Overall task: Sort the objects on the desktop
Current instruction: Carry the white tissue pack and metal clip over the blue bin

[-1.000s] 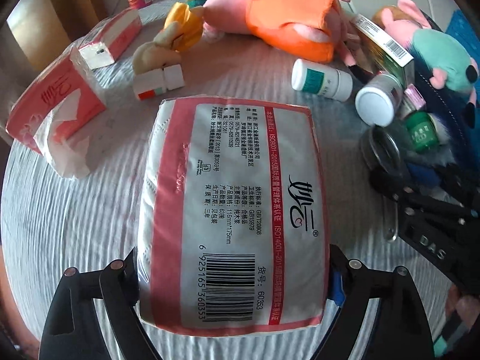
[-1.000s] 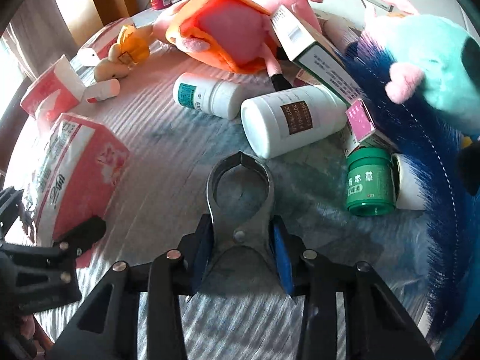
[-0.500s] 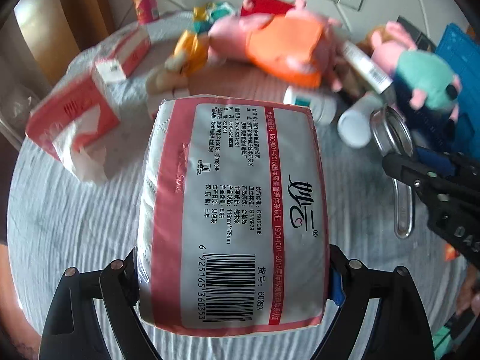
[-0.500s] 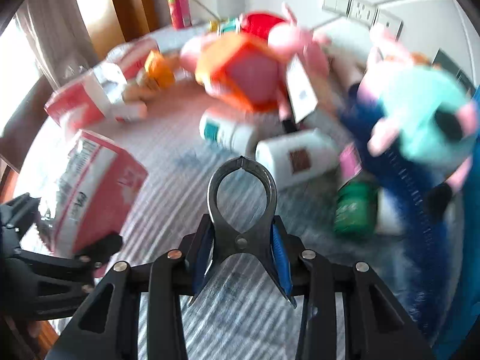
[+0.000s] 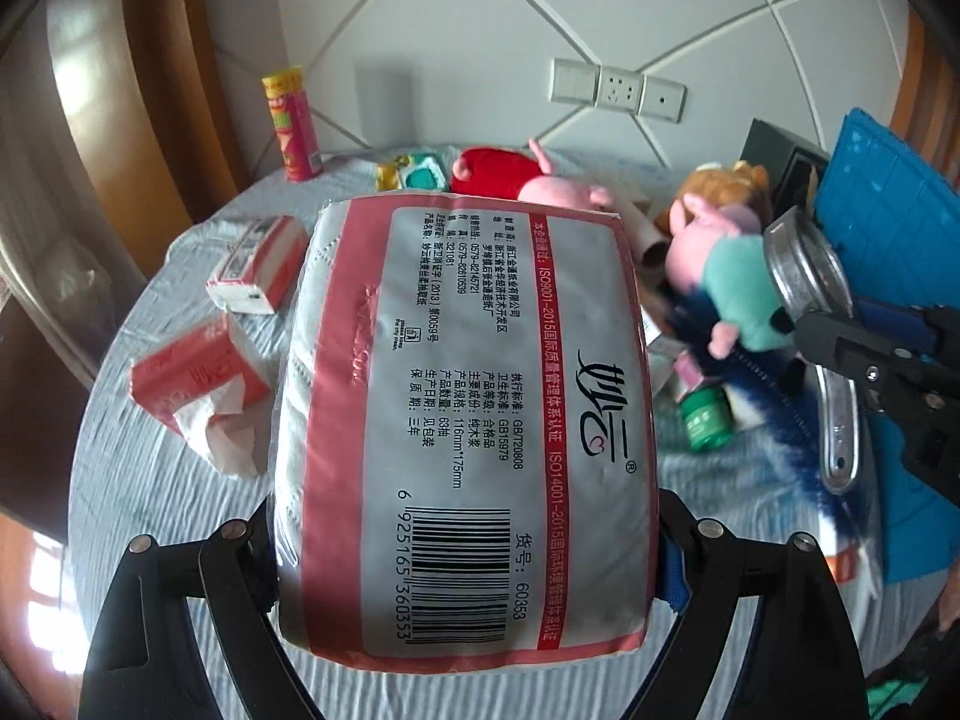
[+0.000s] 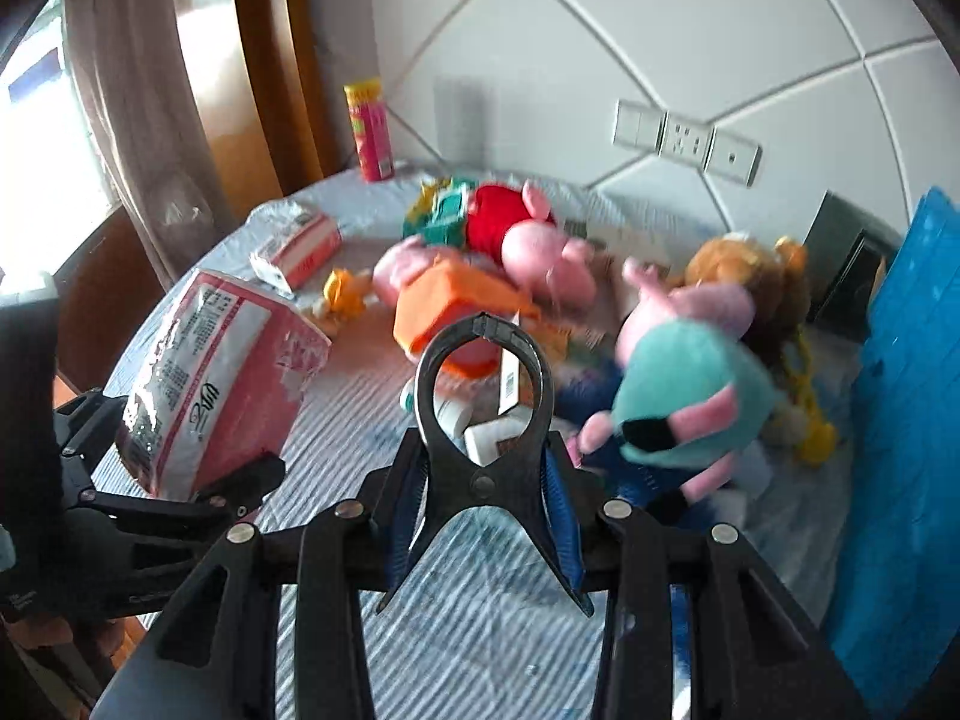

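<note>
The right wrist view is smeared with motion blur, so the toys and bottles behind the clamp are hard to read. In the left wrist view the tissue pack (image 5: pixel 462 420) fills the middle and hides the table (image 5: pixel 156 480) behind it.

At far left, a torn red carton (image 5: pixel 192 375) spills crumpled white tissue; beyond it lies a second red-and-white box (image 5: pixel 255 270), and a tall pink and yellow tube (image 5: pixel 294 120) stands by the wall. The tablecloth is pale, ribbed fabric.

The tissue pack is a soft, pillow-shaped bundle in glossy plastic film, red-bordered, with a grey label and a barcode. The left gripper (image 5: pixel 465 546) holds it, both black fingers pressed against its sides, spread wide to span it; the pack is lifted clear of the table.

Right of it lie plush toys: a red-dressed pig (image 5: pixel 516 177), a pig in teal (image 5: pixel 732 282), a brown one (image 5: pixel 729 183) behind. A small green jar (image 5: pixel 708 423) sits half hidden under blue fur.

The right gripper (image 6: pixel 483 516) is narrowed onto a metal clamp (image 6: pixel 483 414), pinching its two splayed handles; the clamp's ringed jaws meet at the tip. A blue panel (image 6: pixel 912 420) is cut off at far right.
</note>
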Tool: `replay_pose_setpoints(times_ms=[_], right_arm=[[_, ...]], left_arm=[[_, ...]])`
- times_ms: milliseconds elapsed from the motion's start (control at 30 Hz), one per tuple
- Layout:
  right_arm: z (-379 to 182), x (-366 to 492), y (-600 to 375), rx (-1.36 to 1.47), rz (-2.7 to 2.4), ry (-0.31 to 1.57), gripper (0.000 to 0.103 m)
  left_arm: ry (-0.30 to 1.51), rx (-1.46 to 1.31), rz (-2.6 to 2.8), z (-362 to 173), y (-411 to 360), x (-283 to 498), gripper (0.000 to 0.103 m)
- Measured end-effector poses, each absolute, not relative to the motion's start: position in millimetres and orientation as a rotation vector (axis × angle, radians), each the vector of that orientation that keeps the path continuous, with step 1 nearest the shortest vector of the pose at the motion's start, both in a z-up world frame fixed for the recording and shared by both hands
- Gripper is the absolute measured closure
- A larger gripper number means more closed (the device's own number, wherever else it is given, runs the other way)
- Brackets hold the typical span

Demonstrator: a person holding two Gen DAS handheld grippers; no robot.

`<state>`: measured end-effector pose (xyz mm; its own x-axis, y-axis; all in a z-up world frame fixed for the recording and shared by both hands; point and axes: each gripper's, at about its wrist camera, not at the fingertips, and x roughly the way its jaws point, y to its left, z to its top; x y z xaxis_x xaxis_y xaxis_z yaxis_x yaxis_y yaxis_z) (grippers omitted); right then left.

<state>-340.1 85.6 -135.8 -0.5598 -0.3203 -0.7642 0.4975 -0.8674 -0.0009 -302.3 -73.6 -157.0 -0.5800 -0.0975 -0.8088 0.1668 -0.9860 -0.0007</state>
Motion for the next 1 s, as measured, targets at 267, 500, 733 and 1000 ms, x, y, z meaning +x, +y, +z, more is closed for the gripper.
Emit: replay_pose_setpoints(times_ms=[267,500,733,1000], right_arm=[[-97,-322,110,1.083,-2.498,0.332,0.065],[-59,-311,138,1.084,-2.637,0.315,0.065],[-21,-294,188,1.085,-2.809,0.336,0.065],[33,-276,293,0.999,-3.014,0.34,0.065]], left_arm=[[0.077,1.294,-2.787,-124,-52,-305,0.014],[0.009,1.25,-2.918,-87,-16,-307,0.014],[-0.044,1.213,-3.05,-43,45,-316,0.014],[-0.076,1.06,-3.221,23,166,-324,0.014]])
